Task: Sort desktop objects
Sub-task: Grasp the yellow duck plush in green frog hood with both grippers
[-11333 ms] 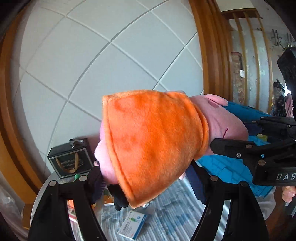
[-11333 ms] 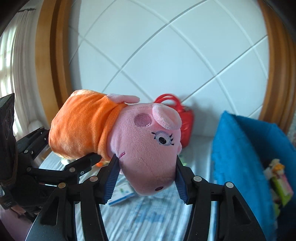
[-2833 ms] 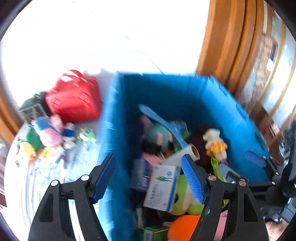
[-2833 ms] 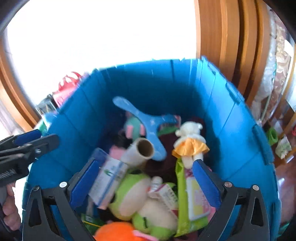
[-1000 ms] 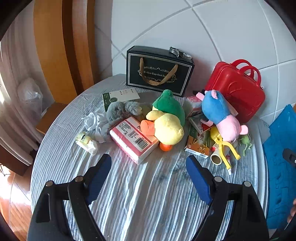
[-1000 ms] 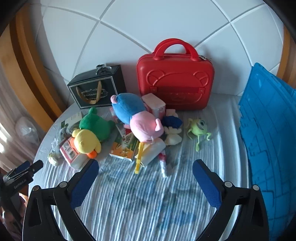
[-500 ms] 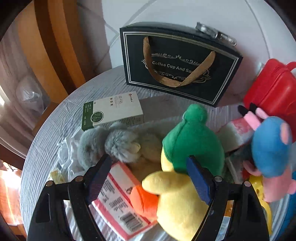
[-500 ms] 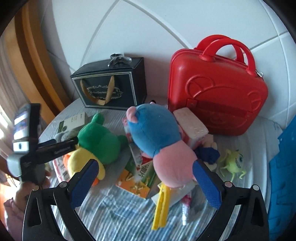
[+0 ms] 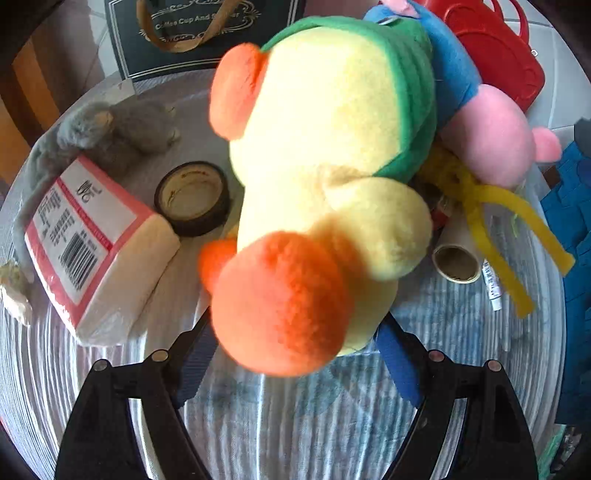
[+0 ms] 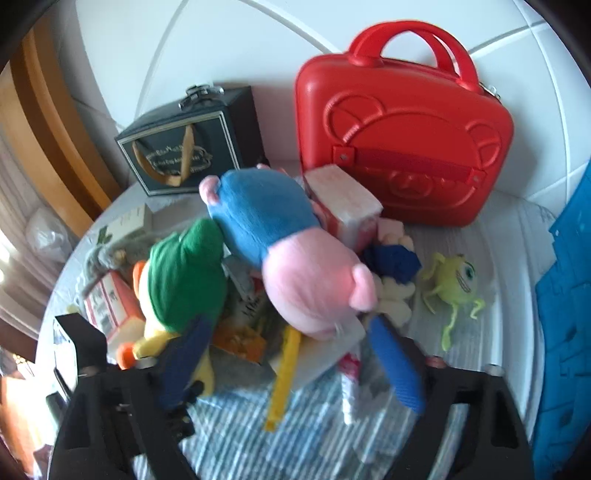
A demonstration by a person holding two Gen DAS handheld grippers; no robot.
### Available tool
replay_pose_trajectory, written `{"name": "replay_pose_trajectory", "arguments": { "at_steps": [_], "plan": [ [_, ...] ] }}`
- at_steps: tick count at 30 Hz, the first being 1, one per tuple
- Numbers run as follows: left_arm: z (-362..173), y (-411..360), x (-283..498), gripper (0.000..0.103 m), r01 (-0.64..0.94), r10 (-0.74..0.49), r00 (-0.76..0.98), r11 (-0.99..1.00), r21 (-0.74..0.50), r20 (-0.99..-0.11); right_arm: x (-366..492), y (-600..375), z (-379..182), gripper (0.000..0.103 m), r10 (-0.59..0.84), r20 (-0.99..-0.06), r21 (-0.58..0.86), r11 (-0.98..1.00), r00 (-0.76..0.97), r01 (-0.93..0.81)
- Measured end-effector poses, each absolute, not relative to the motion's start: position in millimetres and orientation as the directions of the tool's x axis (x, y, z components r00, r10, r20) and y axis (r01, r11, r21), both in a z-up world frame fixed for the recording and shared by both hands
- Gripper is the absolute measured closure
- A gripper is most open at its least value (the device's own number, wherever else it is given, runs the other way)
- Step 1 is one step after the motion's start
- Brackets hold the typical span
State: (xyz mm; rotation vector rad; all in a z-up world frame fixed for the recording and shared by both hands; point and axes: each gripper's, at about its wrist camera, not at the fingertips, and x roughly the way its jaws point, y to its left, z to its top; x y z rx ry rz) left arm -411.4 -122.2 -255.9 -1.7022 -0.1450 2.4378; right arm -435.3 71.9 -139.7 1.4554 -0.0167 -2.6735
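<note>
**Both hand-held grippers over the toy pile: left on the duck, right on the pig**

**Left wrist view.** The left hand-held gripper (image 9: 295, 332) points steeply down w/ jaws spread wide, one blue pad on either side of the duck plush (image 9: 325, 155). The duck fills most of the view: yellow body, green hood, orange bill and feet. No squeeze shows in the fabric, so I read this as straddling, not pinching. The wide opening fits a bulky soft toy, and the pads sit low on the body, prob. to catch the thickest part. The duck lies on the cloth-covered counter (image 9: 295, 424) in the middle of the clutter. A tape roll (image 9: 192, 197) is just beside it, and a pink-and-white tissue pack (image 9: 92, 236) lies next to the roll. A grey plush (image 9: 122, 125) is behind those, and a black gift bag (image 9: 207, 33) stands at the back. A cardboard tube (image 9: 456, 258) and a yellow plastic piece (image 9: 509, 229) lie on the other side.

**Right wrist view.** The right hand-held gripper (image 10: 291, 332) has its jaws closing, w/ the pig plush (image 10: 288, 254) between them. The pig has a blue body and a pink head. The pads don't look pressed on it yet. It lies on top of boxes and packets, its flank against the duck, so it's the easiest thing to grab w/o digging. A red case (image 10: 402, 129) stands behind, against the wall. A small green one-eyed monster toy (image 10: 454, 280) lies apart from the pile. The blue bin (image 10: 569, 295) wall is at the edge, likely where both toys go.
</note>
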Motion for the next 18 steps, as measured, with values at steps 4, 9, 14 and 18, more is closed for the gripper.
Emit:
{"name": "replay_pose_trajectory", "arguments": {
  "at_steps": [4,9,14,18],
  "plan": [
    [-242,-135,-403,0.020,-0.041,0.183,-0.371,-0.983,-0.181,-0.910,-437,66,-143,0.032,-0.135,-0.840,0.084,-0.989,-0.525,0.120],
    [-223,-142,-412,0.020,-0.001,0.194,-0.434,-0.977,-0.215,-0.880,-457,27,-136,0.032,-0.218,-0.819,0.113,-0.968,-0.531,0.223],
    [-242,-133,-417,0.030,-0.042,0.237,-0.393,-0.970,-0.241,-0.888,-494,-26,-141,0.047,-0.276,-0.810,0.100,-0.935,-0.518,0.340],
    [-241,-145,-413,0.030,-0.069,0.214,-0.402,-0.977,-0.204,-0.890,-525,-49,-177,0.047,-0.176,-0.862,0.002,-0.939,-0.475,0.343]
  ]
}}
